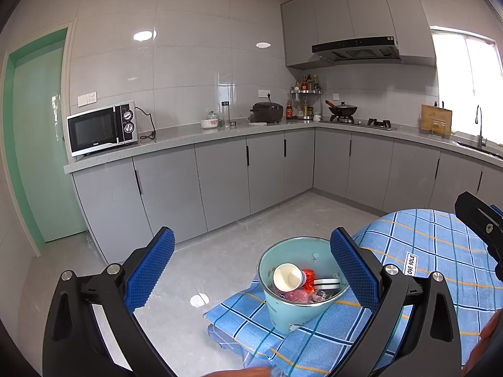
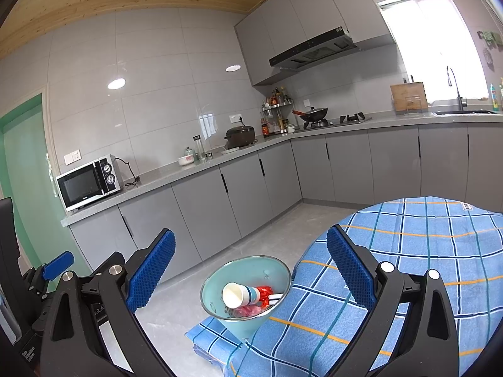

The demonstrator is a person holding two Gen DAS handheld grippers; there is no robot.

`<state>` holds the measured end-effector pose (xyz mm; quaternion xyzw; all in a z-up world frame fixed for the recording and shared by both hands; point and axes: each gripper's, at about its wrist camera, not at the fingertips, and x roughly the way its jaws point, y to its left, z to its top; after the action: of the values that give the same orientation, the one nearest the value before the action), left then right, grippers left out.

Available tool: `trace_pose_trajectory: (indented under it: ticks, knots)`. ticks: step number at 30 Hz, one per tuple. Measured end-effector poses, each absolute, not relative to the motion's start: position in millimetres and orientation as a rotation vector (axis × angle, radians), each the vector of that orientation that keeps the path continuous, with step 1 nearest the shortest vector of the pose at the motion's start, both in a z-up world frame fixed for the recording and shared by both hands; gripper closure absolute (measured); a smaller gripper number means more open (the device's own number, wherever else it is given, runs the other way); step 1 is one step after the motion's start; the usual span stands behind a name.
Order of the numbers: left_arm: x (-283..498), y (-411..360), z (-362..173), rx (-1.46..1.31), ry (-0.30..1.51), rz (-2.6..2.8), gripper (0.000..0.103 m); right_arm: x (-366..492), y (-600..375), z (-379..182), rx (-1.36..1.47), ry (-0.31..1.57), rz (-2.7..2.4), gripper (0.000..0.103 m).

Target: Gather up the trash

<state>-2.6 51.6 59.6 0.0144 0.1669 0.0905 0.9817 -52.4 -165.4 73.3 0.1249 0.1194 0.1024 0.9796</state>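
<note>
A light teal bin (image 1: 284, 311) (image 2: 270, 268) stands on a cloth-covered stool beside the table. It holds a white paper cup (image 1: 287, 276) (image 2: 240, 293), red wrappers (image 1: 307, 278) (image 2: 264, 293) and pink trash. My left gripper (image 1: 251, 270) is open and empty, raised with the bin between its blue pads. My right gripper (image 2: 251, 267) is open and empty, also raised over the bin. Part of the right gripper shows at the right edge of the left wrist view (image 1: 481, 229), and part of the left gripper at the left edge of the right wrist view (image 2: 58, 264).
A round table with a blue checked cloth (image 1: 440, 251) (image 2: 424, 251) lies to the right. Grey kitchen cabinets (image 1: 220, 182) run along the walls, with a microwave (image 1: 100, 127), a rice cooker (image 1: 267, 111), a wok (image 1: 342, 110) and a sink tap (image 1: 479, 125). A green door (image 1: 41, 141) is at left.
</note>
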Motion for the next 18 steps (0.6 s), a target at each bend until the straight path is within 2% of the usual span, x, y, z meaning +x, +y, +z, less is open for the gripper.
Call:
trace_pose_trajectory:
  ticks: [18]
  knots:
    - [1.9, 48.9, 58.5, 0.03, 0.358, 0.173, 0.006, -54.2, -167.2, 71.6, 0.267, 0.248, 0.189, 0.007]
